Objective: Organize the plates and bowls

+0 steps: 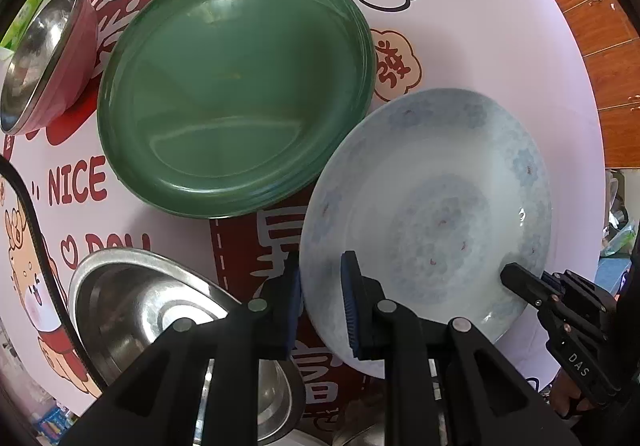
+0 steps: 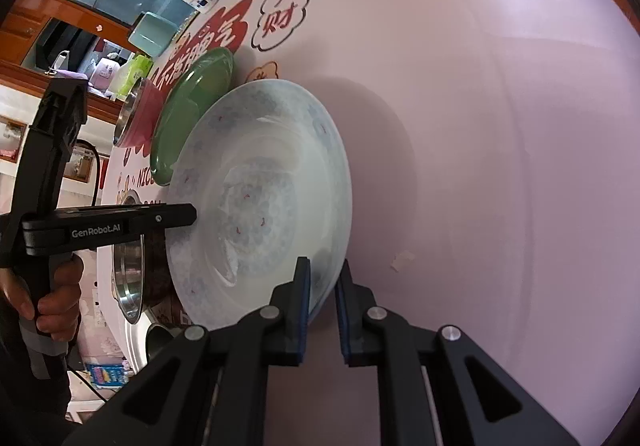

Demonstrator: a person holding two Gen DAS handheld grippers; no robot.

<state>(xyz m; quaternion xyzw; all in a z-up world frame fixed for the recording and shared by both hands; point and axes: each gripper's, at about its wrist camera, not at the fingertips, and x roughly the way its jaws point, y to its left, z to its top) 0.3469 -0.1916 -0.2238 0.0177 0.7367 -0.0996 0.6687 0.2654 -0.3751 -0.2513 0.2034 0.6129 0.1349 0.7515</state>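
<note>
Pale blue patterned plate (image 1: 432, 205) sits over the pink printed tablecloth (image 1: 500, 45), concave side up; round, so no real long axis. It looks tilted, its far-left rim riding over the edge of the green plate (image 1: 236, 85), which looks like a stack of a few.

Left gripper (image 1: 322, 302): fingers narrow, straddling the plate's near-left rim, one pad outside, one inside the dish, gripping it. Right gripper (image 2: 322, 306): fingers narrow around the opposite rim, one pad inside, one outside; firm contact can't be confirmed from the right wrist view.

Around: pink-sided steel bowl (image 1: 44, 57) just beside the green plate at far left, tilted. Bigger steel bowl (image 1: 160, 318) near left, close under the left gripper, partly hidden by it. Green plate is the nearest obstruction on the left; the cloth to the right of the blue plate is plain pink.
</note>
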